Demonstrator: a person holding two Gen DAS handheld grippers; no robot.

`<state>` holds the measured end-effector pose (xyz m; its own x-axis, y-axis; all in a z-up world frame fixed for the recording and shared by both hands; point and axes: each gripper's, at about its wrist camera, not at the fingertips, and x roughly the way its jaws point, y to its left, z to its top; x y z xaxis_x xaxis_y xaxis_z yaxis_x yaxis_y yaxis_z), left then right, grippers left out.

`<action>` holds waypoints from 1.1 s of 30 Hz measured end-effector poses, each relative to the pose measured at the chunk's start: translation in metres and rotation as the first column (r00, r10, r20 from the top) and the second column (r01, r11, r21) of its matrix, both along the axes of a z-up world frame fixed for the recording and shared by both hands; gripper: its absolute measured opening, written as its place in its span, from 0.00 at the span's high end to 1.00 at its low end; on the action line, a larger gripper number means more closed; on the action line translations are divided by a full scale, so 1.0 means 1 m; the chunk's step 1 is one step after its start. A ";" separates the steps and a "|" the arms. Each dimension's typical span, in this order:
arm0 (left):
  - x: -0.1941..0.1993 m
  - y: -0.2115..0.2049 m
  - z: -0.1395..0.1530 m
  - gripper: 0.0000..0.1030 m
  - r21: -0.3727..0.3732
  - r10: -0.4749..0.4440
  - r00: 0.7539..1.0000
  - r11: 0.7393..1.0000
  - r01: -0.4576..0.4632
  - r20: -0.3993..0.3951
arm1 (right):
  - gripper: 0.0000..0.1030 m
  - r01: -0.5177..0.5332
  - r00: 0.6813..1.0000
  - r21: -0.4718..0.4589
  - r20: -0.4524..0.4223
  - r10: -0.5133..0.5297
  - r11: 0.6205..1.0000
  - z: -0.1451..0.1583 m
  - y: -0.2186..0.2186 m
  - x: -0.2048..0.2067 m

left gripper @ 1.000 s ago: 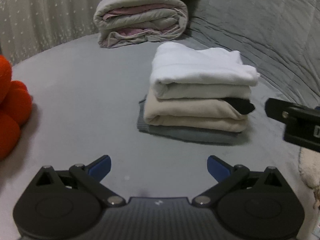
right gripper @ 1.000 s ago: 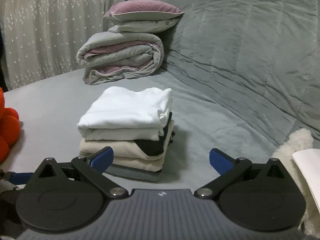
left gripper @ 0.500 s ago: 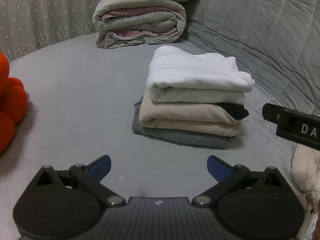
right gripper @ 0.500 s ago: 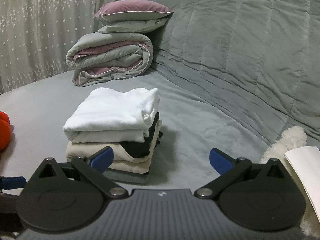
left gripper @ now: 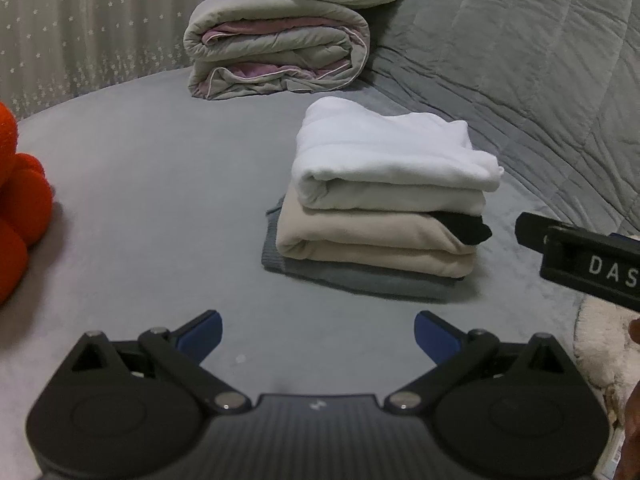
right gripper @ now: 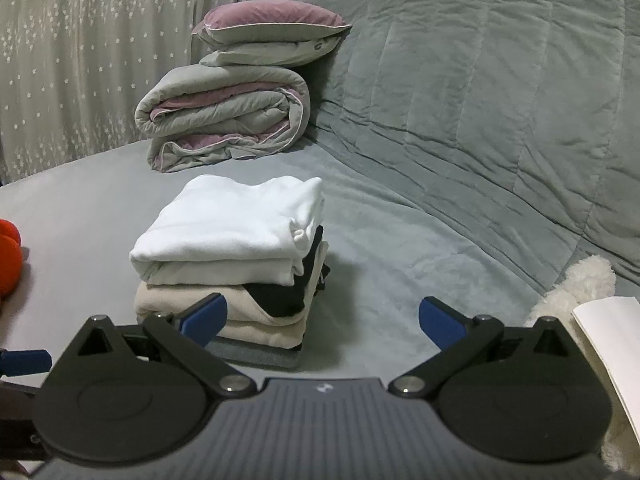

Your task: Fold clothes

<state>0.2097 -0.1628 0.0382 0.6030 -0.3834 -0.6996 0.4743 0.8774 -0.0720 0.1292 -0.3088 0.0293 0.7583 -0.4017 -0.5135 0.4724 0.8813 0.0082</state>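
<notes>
Stack of folded clothes (left gripper: 384, 208) sat on the grey bed surface (left gripper: 160, 200), the landmark for all else here. White garment (left gripper: 392, 160) on top of the stack, folded edge toward the cameras; beige garment (left gripper: 368, 240) directly beneath it; a black piece (left gripper: 468, 228) poking out between white and beige at the stack's right end; grey garment (left gripper: 352, 276) at the very bottom, touching the bed.

Left gripper (left gripper: 318, 328) hovered in front of the stack, well short of it, jaws wide apart, nothing between them, blue fingertips (left gripper: 200, 330) over bare bed. Right gripper (right gripper: 322, 316) likewise held in front of the stack, jaws spread wide and empty; in the right wrist view its left blue fingertip (right gripper: 204, 316) overlapped the beige layer, contact not determinable. Seen from the left wrist view, part of the right gripper to the right of the stack, level with the beige layer, not touching it.

Behind the stack, well apart: rolled grey-and-mauve duvet (right gripper: 224, 120), with two pillows (right gripper: 272, 36) piled on it. Quilted grey cover (right gripper: 500, 100) rising to the right of the stack. Orange plush object (left gripper: 16, 216) far to the stack's left. White fluffy item (right gripper: 576, 284) and a pale flat sheet (right gripper: 612, 344) off to the stack's right. Star-patterned curtain (right gripper: 80, 60) beyond the duvet.
</notes>
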 end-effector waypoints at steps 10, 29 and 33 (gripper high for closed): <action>0.001 0.002 0.001 0.01 -0.015 0.003 1.000 1.000 -0.003 0.004 | 0.00 -0.001 1.000 -0.005 0.001 0.001 1.000 0.000 0.001 0.000; 0.000 0.001 0.000 0.01 -0.005 0.004 1.000 1.000 -0.004 0.013 | 0.00 -0.007 1.000 -0.008 -0.006 0.006 1.000 0.000 0.002 0.002; 0.001 -0.001 -0.001 0.01 -0.002 0.001 1.000 1.000 -0.001 0.012 | 0.00 -0.007 1.000 -0.006 -0.006 0.007 1.000 0.000 0.001 0.003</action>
<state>0.2104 -0.1638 0.0370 0.6118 -0.3841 -0.6915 0.4741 0.8778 -0.0682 0.1319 -0.3082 0.0289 0.7580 -0.3996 -0.5155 0.4663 0.8846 -0.0001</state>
